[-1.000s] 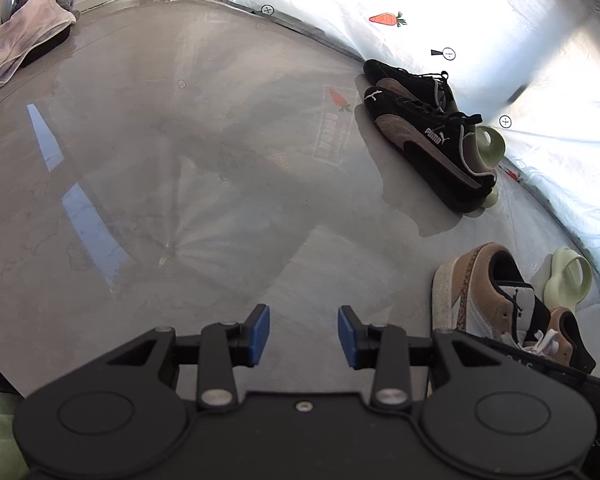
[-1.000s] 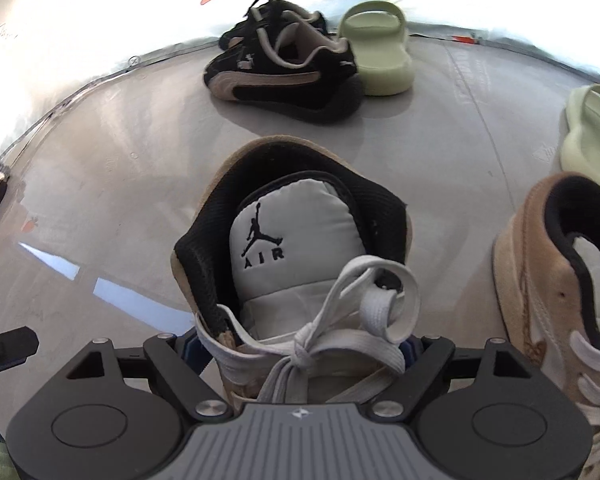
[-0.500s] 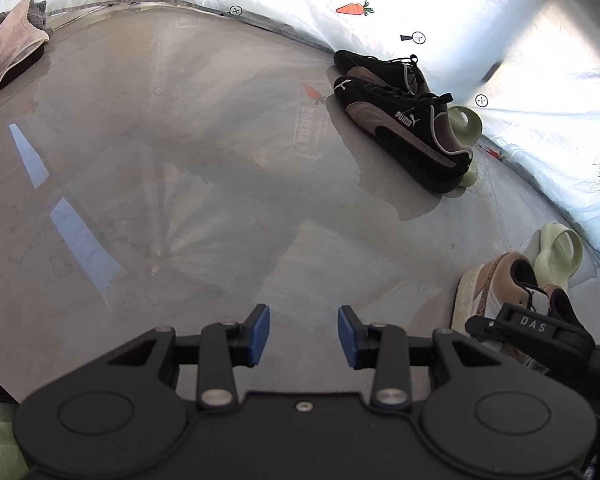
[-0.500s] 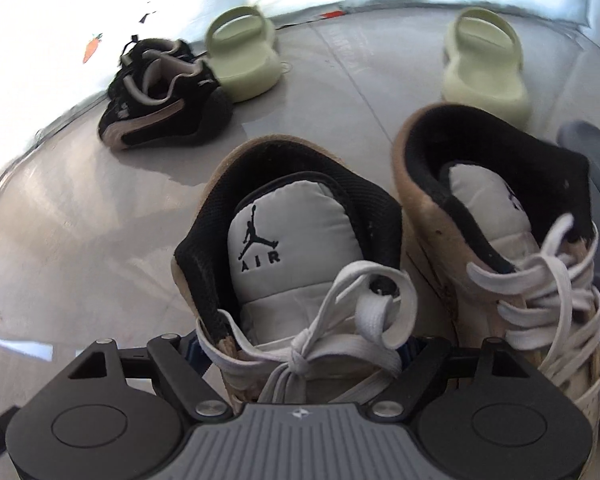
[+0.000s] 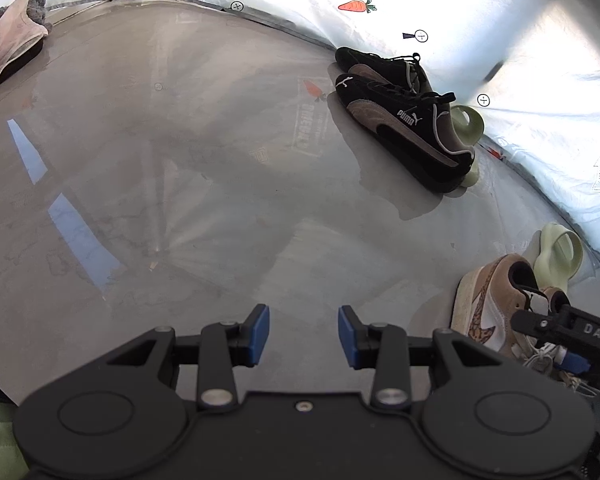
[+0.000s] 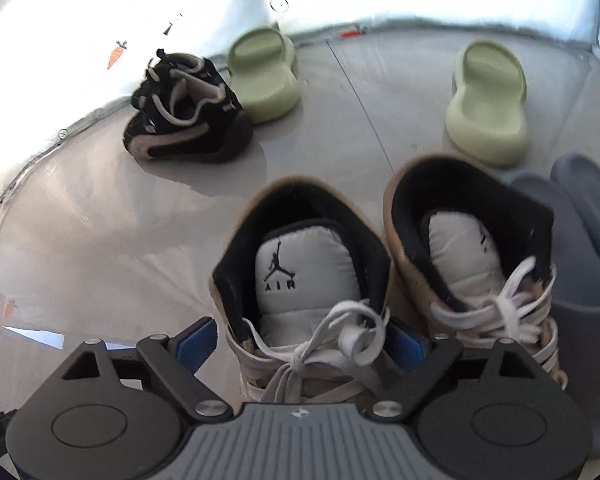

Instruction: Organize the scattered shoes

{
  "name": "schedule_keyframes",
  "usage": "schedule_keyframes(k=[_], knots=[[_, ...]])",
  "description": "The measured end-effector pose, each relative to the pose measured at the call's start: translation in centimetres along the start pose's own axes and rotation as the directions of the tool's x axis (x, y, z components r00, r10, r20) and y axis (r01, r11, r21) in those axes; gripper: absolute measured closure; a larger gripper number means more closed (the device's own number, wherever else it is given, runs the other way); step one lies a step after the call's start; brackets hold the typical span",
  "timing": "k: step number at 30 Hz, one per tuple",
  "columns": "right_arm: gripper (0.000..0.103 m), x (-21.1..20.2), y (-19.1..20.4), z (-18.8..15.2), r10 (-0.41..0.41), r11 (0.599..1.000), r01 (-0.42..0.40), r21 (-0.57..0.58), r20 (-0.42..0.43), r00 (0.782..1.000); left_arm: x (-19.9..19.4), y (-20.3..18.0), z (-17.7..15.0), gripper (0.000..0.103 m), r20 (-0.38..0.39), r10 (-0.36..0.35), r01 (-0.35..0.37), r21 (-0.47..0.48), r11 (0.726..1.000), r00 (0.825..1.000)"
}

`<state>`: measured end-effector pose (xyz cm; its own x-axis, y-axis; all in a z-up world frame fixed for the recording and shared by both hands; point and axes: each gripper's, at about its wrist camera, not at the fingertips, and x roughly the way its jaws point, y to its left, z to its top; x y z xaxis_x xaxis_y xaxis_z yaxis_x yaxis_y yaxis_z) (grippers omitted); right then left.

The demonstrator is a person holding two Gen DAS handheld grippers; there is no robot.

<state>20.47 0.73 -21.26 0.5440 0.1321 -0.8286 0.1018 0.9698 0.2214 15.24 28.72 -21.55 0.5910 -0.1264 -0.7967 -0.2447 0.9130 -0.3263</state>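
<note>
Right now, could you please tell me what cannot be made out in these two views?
1. Right wrist view: the toes of the Jordans are hidden under the body of the right gripper.
2. Right wrist view: the grey slide is cut off by the right edge.
3. Right wrist view: the Pumas are blurred, so the two shoes merge.
4. Left wrist view: the far green slide is mostly hidden behind the Pumas.
</note>
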Motion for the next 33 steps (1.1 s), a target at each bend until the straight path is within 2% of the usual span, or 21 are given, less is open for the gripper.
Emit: schedule_keyframes(k=[4,6,10,12,14,16,17,22,28,33], knots=[[0.014,-3.5,1.0,-0.6,0.044,0.988,-0.022,-0.152,0.146,0.988,0.2,0.0,0.0,0.064,-0.005,-0.005,0.005,-0.005,1.000,1.000],[0.016,-3.2,2.3,-1.2,0.014,0.965,0.035,-0.260,0.186,0.982,0.2,0.2,0.1,0.064,-0.008,-0.009,0.009,-0.016,1.000,1.000],[0.036,-1.0,3.7,-2.1,0.040,0.932,0.022,-0.362,0.163,0.986,-0.2,0.3,-0.2,0.064,-0.003,-0.005,0.005,-0.018,1.000,1.000],[0.037,-0.3,4.3,-2.7,0.041,0.910,0.036,-0.413,0.177,0.983,-0.5,0.4,-0.3,0.064,0.002,0.003,-0.003,-0.019,1.000,1.000],[0.050,0.1,5.0,-3.4,0.050,0.876,0.057,-0.480,0.207,0.977,-0.8,0.7,-0.5,0.064,0.008,0.008,-0.008,-0.032,0.999,1.000],[0.077,0.3,5.6,-3.9,0.055,0.845,0.072,-0.530,0.220,0.974,-1.0,1.1,-0.5,0.064,0.011,0.010,-0.010,-0.049,0.999,1.000],[0.080,0.4,5.7,-3.9,0.046,0.841,0.087,-0.535,0.231,0.972,-1.0,1.2,-0.5,0.064,0.012,0.011,-0.010,-0.057,0.998,1.000],[0.082,0.5,5.0,-4.0,0.060,0.806,0.094,-0.584,0.239,0.969,-1.3,1.4,-0.5,0.064,0.017,0.008,-0.007,-0.071,0.997,1.000],[0.082,0.1,4.6,-4.5,0.041,0.786,0.110,-0.608,0.228,0.973,-1.6,0.7,-0.6,0.063,0.021,0.004,-0.003,-0.032,0.999,1.000],[0.084,-0.1,3.7,-4.4,0.023,0.806,0.112,-0.581,0.220,0.975,-1.6,0.5,-0.8,0.063,0.016,0.003,-0.003,-0.013,1.000,1.000]])
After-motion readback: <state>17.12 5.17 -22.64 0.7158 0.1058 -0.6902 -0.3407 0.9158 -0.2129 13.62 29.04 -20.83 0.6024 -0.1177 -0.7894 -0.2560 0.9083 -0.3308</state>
